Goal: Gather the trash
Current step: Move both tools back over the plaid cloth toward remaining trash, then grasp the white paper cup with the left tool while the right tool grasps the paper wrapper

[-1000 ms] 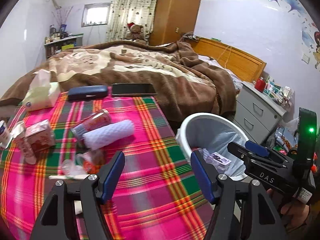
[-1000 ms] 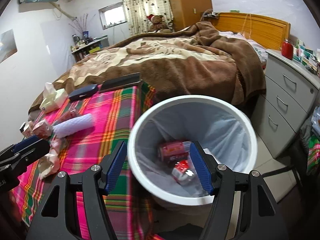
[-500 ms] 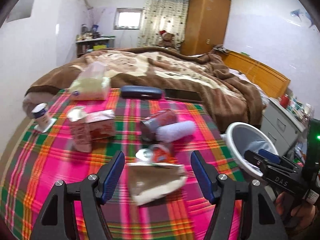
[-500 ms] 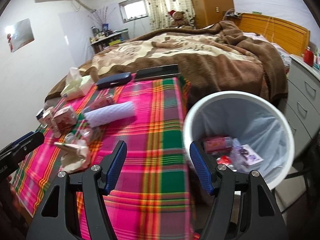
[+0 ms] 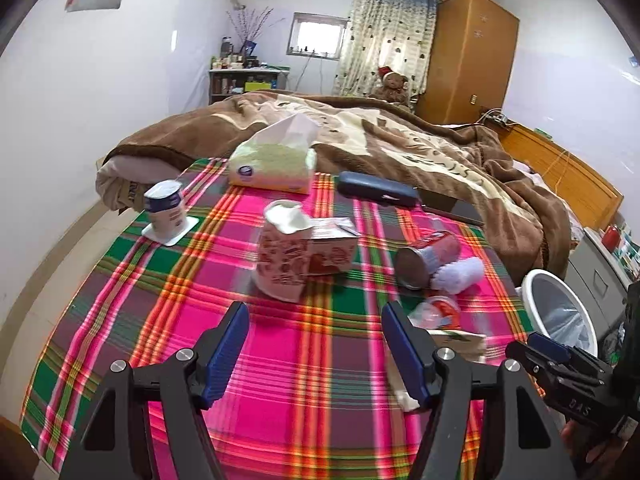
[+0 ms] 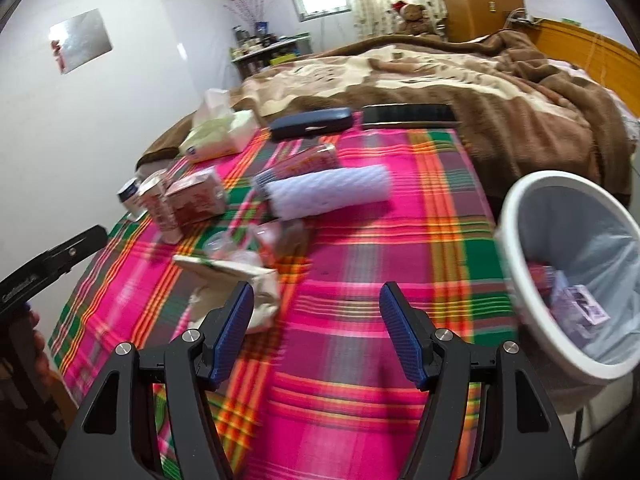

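Both grippers' jaws are spread and empty; the torn carton [image 5: 304, 258] looks light and crushable, best pinched across its flat sides.

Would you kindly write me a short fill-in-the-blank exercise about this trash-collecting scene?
1. Both the left gripper and right gripper are ___.
2. The tablecloth has a ___ pattern.
3. The trash bin stands off the table's ___ side.
4. The dark blue case lies ___ the tissue pack.

Missing words: open; plaid; right; beside
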`<state>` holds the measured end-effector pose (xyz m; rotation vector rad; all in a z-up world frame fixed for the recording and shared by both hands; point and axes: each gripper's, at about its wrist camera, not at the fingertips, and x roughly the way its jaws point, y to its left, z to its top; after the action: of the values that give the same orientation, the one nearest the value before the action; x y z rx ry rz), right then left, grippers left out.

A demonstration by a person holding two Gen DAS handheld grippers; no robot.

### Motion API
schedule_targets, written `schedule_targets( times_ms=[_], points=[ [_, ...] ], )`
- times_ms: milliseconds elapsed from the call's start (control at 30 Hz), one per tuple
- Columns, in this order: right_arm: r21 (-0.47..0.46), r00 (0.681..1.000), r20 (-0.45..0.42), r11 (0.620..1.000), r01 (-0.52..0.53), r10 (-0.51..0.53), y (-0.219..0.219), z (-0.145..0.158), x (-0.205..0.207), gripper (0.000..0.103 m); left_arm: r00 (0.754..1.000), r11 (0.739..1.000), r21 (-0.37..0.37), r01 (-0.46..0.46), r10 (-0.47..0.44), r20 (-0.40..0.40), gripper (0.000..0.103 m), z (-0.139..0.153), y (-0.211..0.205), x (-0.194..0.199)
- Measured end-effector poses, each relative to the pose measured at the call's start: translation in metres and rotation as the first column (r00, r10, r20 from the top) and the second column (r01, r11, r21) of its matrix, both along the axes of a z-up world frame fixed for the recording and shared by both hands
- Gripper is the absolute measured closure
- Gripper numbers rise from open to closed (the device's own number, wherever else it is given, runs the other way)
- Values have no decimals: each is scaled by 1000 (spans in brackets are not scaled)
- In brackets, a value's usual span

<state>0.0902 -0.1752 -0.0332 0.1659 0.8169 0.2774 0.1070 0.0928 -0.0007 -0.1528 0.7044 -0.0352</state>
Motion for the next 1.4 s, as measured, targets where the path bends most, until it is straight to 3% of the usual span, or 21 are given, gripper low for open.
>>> schedule_targets(
  times_ms=[333, 600, 633, 733, 833, 1000, 1100, 1200, 1300, 1333, 1367, 1400],
  points=[
    [-89, 985, 72, 985, -149, 156, 40, 7, 21, 36, 999, 1000, -7, -6, 6, -34, 35, -12, 27, 15],
    [-98, 961, -22, 956, -276, 275, 50, -6, 19, 36, 999, 1000, -12, -4, 3, -54, 34, -20, 39, 38],
    [-97, 960, -32, 955, -282, 280, 50, -8, 16, 38, 998, 1000, -10, -5, 4, -58, 34, -21, 40, 41],
    [-81, 957, -46, 954, -288, 285, 47, -10, 7, 62, 998, 1000, -27, -4, 3, -59, 34, -22, 43, 48],
    [-77, 949, -73, 947, -312, 307, 50, -10, 1, 66, 998, 1000, -20, 1, -3, -62, 34, -24, 44, 52],
    [-87, 924, -59, 920, -381, 377, 62, -3, 0, 66, 998, 1000, -13, 15, -16, -69, 34, -27, 43, 60],
    [-167, 939, -45, 924, -344, 342, 69, -4, 10, 50, 997, 1000, -15, 20, -21, -74, 34, -28, 43, 64],
    [-95, 926, -73, 921, -377, 371, 71, -9, 19, 48, 997, 1000, -17, 22, -24, -74, 34, -28, 45, 69],
    [-91, 926, -90, 923, -374, 366, 75, -14, 23, 49, 997, 1000, -20, 24, -25, -72, 30, -28, 45, 77],
    [-88, 928, -89, 925, -370, 363, 76, -15, 23, 55, 997, 999, -23, 26, -27, -69, 28, -27, 45, 80],
    [-84, 928, -93, 926, -368, 360, 76, -17, 23, 72, 997, 999, -26, 33, -35, -64, 27, -27, 44, 83],
    [-81, 928, -97, 927, -367, 359, 76, -18, 24, 72, 997, 999, -28, 40, -41, -61, 27, -27, 43, 85]
  ],
)
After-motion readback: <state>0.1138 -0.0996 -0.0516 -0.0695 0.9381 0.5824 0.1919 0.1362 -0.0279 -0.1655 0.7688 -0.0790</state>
